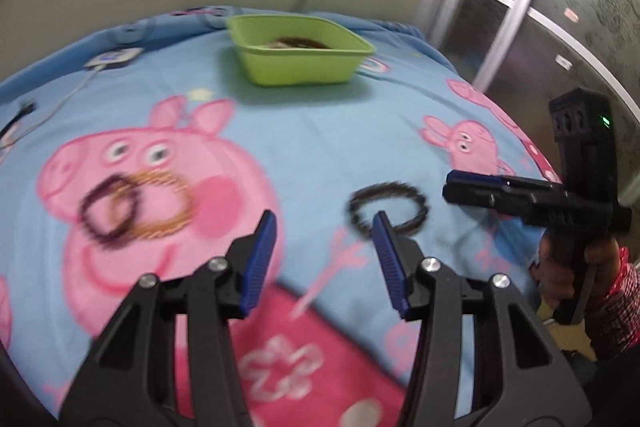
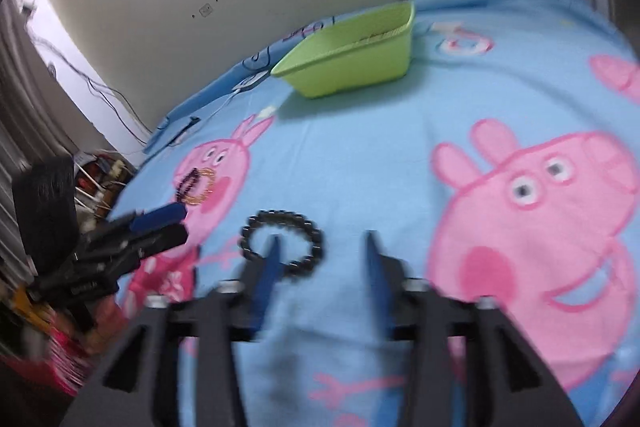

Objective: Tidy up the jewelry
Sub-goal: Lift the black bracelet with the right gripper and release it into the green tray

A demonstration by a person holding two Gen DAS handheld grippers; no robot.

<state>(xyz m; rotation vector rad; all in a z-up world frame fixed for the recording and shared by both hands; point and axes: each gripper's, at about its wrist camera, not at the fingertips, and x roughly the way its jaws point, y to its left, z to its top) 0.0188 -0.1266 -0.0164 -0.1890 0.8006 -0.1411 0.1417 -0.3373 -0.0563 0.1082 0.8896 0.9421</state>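
A black beaded bracelet [image 1: 387, 207] [image 2: 282, 239] lies flat on the blue cartoon bedsheet. Left of it, a dark purple bracelet [image 1: 109, 211] [image 2: 188, 183] overlaps a gold one [image 1: 168, 205] [image 2: 203, 190] on the pink pig print. A green basket [image 1: 298, 50] [image 2: 352, 53] at the far side holds some dark and pale jewelry. My left gripper [image 1: 325, 237] is open and empty above the sheet, with the black bracelet just beyond its right fingertip. My right gripper [image 2: 322, 255] is open and empty too, its left finger in front of the black bracelet.
A white device with a cable [image 1: 114, 59] lies on the sheet's far left. A wall runs behind the bed, and a white-framed glass door [image 1: 516, 7] stands to the right. Clutter sits on the floor [image 2: 100, 175] off the bed's left edge.
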